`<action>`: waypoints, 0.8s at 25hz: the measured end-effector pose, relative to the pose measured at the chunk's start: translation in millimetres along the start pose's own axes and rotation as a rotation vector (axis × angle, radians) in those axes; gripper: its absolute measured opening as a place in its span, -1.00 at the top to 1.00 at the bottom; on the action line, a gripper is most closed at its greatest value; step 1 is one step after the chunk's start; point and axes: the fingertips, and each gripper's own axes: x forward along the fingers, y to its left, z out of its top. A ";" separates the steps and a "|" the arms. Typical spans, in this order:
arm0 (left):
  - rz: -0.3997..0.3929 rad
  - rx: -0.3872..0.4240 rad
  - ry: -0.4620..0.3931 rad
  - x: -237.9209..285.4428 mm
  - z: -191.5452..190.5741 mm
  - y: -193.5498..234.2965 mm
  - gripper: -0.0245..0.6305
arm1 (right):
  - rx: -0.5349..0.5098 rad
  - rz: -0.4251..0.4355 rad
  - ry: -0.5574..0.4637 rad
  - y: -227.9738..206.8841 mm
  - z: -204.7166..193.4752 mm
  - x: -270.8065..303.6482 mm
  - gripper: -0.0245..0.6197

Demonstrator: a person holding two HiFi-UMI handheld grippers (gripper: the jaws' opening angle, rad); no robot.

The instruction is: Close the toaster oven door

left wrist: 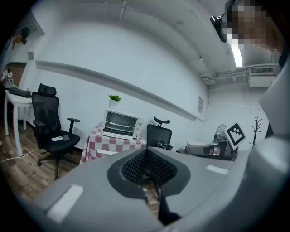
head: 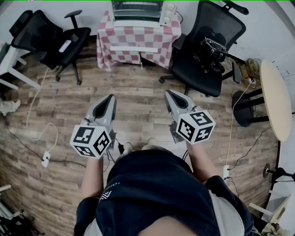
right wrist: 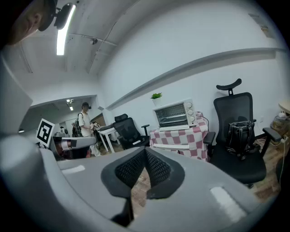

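We hold the left hand-held gripper (head: 110, 98) and the right hand-held gripper (head: 168, 93) out front, with the toaster oven (head: 138, 11) well ahead.
Both hover side by side above the wood floor (head: 138, 115), each with its jaws pressed together on nothing. The toaster oven sits on the checked-cloth worktop (head: 138, 34) by the far wall, well apart from both. It stands between the left office chair (head: 50, 37) and the right office chair (head: 203, 73), which carries a black bag (head: 209, 53). We cannot tell how the door stands.

toaster oven (head: 137, 13) cropped above, knobs (head: 171, 7) too small
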 end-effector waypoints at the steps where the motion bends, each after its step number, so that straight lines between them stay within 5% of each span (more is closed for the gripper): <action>1: -0.003 -0.002 0.000 0.7 -1.2 -1.6 0.87 | 0.002 0.002 0.002 -0.5 -0.7 -0.5 0.92; 20: 0.084 -0.032 -0.018 32.8 -16.7 -21.5 0.87 | 0.040 0.073 0.017 -38.5 -6.5 -9.5 0.92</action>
